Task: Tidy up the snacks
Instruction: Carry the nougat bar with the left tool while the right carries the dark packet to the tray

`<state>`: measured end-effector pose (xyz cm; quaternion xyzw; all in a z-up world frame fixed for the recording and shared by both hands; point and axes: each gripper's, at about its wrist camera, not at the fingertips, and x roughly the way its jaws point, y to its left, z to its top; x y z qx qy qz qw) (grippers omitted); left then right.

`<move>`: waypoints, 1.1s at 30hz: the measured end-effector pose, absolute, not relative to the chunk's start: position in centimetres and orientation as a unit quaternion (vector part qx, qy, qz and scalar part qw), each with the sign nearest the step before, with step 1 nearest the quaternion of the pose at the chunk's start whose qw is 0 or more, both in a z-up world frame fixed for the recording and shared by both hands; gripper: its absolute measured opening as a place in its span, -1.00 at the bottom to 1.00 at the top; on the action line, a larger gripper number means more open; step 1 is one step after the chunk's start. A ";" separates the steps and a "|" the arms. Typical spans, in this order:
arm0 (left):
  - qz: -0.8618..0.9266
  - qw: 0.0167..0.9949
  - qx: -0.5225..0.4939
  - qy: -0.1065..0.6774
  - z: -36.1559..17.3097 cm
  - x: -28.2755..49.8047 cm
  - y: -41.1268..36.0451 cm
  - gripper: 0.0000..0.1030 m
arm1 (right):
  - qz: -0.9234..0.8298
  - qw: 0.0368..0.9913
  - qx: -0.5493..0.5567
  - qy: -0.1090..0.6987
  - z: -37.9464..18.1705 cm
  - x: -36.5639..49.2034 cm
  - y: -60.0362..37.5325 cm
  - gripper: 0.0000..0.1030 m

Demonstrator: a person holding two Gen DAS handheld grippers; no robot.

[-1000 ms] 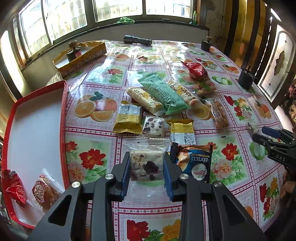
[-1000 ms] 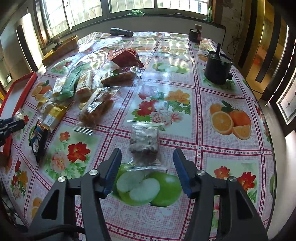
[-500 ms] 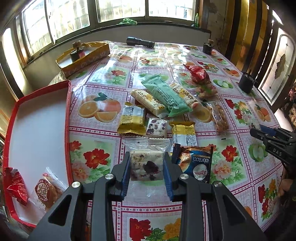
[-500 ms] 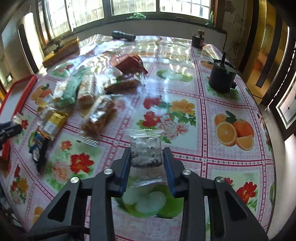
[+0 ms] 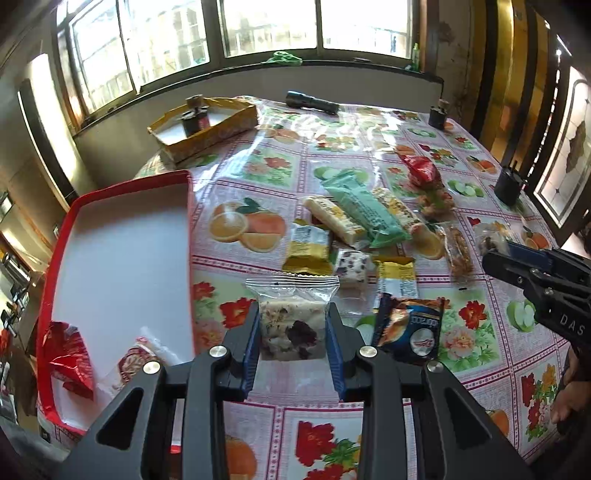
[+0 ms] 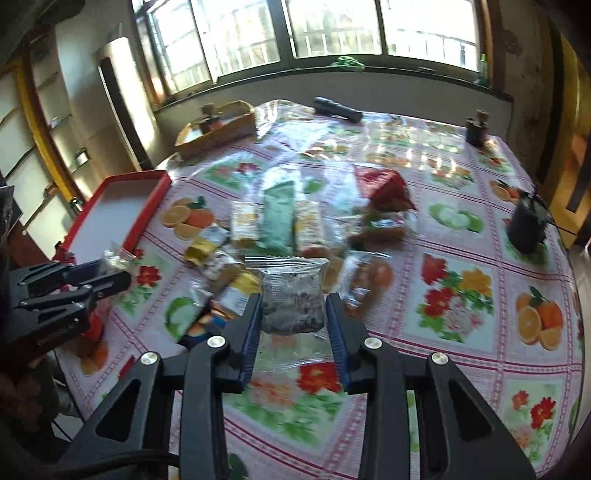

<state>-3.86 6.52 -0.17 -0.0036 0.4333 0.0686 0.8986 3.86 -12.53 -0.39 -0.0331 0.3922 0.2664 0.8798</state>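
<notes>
Clear-film nougat packs: left claw (image 5: 291, 330) pinches pale nougat pack (image 5: 290, 325), right claw (image 6: 293, 321) pinches dark nougat pack (image 6: 291, 302). We judge both light, slippery, w/ firm bars; grip mid-bar.

left gripper (image 5: 291, 332): fingers closed on a snack packet
right gripper (image 6: 293, 314): fingers clamping another packet

The tray (image 5: 122, 258) lies left of the snack pile (image 5: 354, 221) (two packets (image 5: 103, 358) in its near corner).

Daylit windows (image 5: 266, 29) line the wall behind a fruit-patterned table (image 5: 258, 170).
</notes>
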 end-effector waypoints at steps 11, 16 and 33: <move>0.113 0.899 -0.026 0.422 0.6 -4.9 10.9 -0.39 | 0.337 0.861 -0.048 0.378 0.7 3.3 -5.5 -0.29; 0.129 0.897 -0.040 0.422 0.6 -5.2 12.7 -0.39 | 0.356 0.855 -0.056 0.373 1.2 3.2 -2.9 -0.29; 0.189 0.887 -0.089 0.412 0.7 -6.0 20.2 -0.39 | 0.415 0.826 -0.068 0.376 1.2 4.0 4.8 -0.29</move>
